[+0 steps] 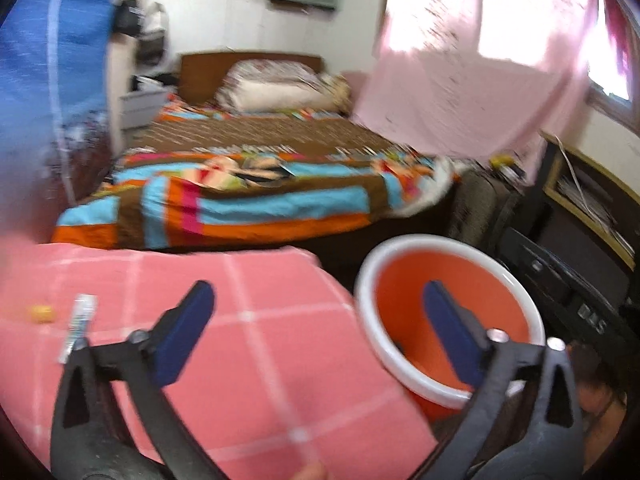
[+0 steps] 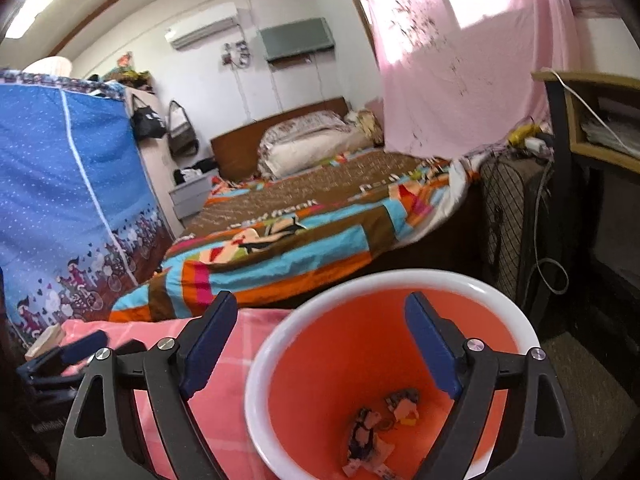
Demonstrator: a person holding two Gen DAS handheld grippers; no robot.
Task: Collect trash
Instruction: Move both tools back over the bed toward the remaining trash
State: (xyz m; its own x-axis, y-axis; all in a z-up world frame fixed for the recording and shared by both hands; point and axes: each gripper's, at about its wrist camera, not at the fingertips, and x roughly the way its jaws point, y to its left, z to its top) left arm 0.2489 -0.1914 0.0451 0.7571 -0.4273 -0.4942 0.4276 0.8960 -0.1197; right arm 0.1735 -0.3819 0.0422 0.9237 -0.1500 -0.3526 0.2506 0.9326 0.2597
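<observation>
With both grippers' fingers spread empty, the light, flimsy wrapper (image 1: 78, 326) on the pink cloth (image 1: 248, 344) probably wants pinching mid-length.

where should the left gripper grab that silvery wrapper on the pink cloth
Grip the silvery wrapper across its narrow width near the middle, coming from above. It lies flat and long on the pink checked cloth, so open jaws can straddle it.

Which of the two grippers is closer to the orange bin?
Right. The right gripper hangs open over the orange bin; the left gripper, also open, sits beside it over the pink cloth.
</observation>
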